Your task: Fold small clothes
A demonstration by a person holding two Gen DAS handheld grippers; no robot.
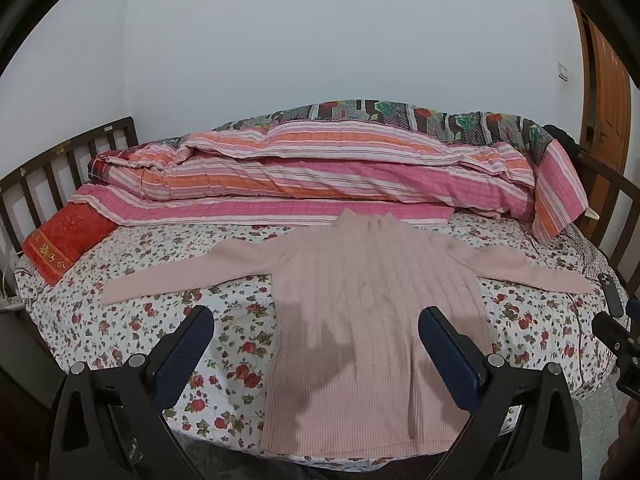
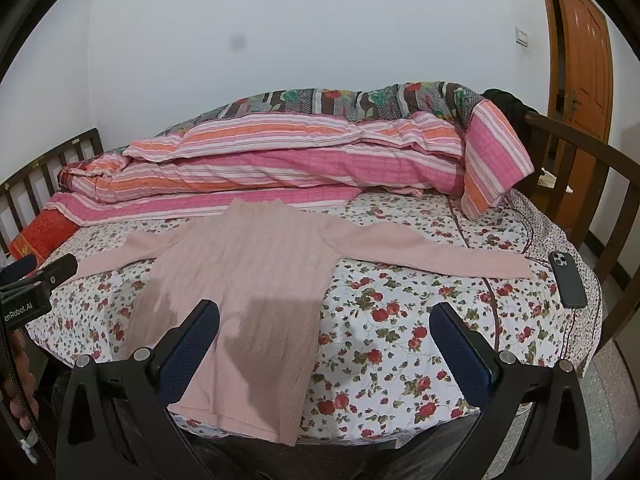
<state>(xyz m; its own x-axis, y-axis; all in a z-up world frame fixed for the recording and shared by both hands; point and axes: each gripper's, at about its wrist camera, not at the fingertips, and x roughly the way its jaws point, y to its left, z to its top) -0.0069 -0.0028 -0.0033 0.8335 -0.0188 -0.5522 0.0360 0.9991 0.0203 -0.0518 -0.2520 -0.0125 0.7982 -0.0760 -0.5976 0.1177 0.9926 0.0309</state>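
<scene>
Left claw [image 1: 316, 316], right claw [image 2: 325, 310] spread wide above flat sweater [image 1: 368, 300].

Pink sweater [image 1: 376, 320] is lying flat mid-bed, sleeves spread wide — floral sheet [image 1: 132, 320] showing bare on both sides of its body and below each sleeve. Left gripper [image 1: 316, 320] and right gripper [image 2: 324, 316] are hovering above the near edge, jaws wide, nothing between them. Folded striped quilts [image 1: 320, 172] are walling off the far side, touching the collar. Dark phone [image 2: 568, 280] is sitting just beyond the right cuff — wooden rails [image 2: 580, 152] are closing both ends.
</scene>
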